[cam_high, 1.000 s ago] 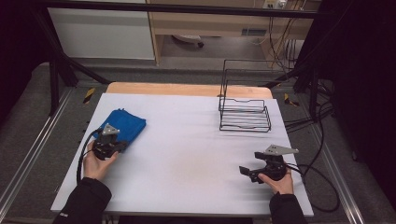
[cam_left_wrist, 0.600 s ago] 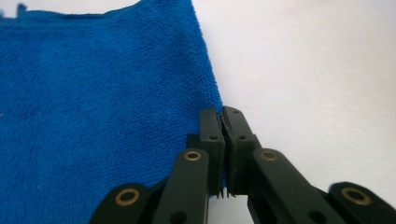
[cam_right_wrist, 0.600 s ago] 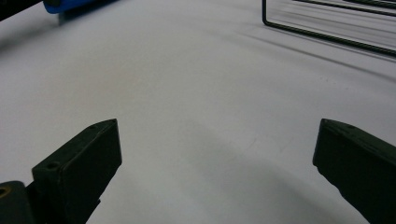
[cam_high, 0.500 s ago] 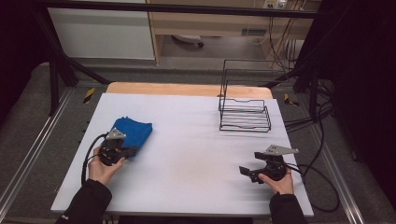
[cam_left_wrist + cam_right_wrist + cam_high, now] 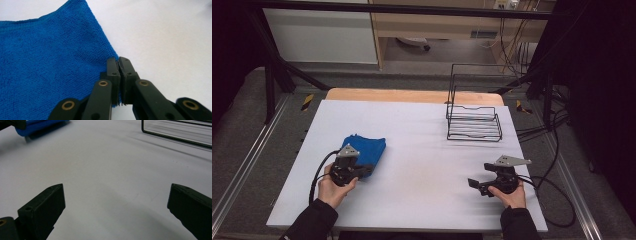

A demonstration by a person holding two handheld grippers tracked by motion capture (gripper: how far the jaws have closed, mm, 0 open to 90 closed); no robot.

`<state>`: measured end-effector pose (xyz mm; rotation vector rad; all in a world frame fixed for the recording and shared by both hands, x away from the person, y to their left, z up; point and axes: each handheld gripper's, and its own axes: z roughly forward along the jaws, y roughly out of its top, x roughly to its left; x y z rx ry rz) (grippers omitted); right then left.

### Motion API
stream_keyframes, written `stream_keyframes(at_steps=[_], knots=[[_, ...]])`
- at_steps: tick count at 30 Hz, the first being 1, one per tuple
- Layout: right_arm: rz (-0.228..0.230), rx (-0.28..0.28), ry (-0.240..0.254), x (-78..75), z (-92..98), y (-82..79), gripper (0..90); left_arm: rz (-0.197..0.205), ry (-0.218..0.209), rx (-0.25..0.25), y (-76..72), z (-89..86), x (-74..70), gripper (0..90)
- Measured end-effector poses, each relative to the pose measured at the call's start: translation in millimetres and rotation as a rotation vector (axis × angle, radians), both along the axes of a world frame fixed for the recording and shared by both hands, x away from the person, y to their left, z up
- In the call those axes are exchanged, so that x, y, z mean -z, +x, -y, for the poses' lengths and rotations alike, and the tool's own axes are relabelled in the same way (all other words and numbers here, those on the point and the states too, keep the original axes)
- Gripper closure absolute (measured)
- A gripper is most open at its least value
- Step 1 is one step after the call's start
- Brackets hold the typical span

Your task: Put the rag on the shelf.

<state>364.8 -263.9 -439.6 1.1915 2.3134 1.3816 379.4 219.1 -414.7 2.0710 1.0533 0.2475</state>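
A blue microfibre cloth lies folded on the left half of the white table. My left gripper is shut on the cloth's near right corner. In the left gripper view the two jaws meet with the cloth pinched at its edge between the left gripper tips. My right gripper rests near the table's front right, jaws wide apart with nothing between them. The right gripper view shows the right gripper over bare table, with the cloth far off at top left.
A black wire rack stands at the back right of the table, also seen as the rack in the right gripper view. Cables trail off the table's right edge. A wooden strip borders the far edge.
My left gripper has moved right across the table, dragging the blue cloth with it. The right gripper has stayed where it was.
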Motion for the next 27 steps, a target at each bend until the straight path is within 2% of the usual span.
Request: stream_keyframes(at_steps=[7,12,20,27], knots=[[0.002,-0.002,-0.001,0.2,0.1,0.1,2.0,-0.009,-0.041,0.023,-8.3,16.7,-4.1,87.1],[0.002,-0.002,-0.006,0.4,0.0,-0.1,2.0,-0.011,-0.073,0.040,-13.4,36.1,-6.7,87.1],[0.004,0.001,-0.005,0.3,0.0,0.0,2.1,-0.009,-0.053,0.062,-16.7,72.8,-7.0,87.1],[0.005,0.000,-0.003,-0.2,0.2,-0.2,2.1,-0.010,-0.016,0.103,-14.4,117.5,-4.6,87.1]])
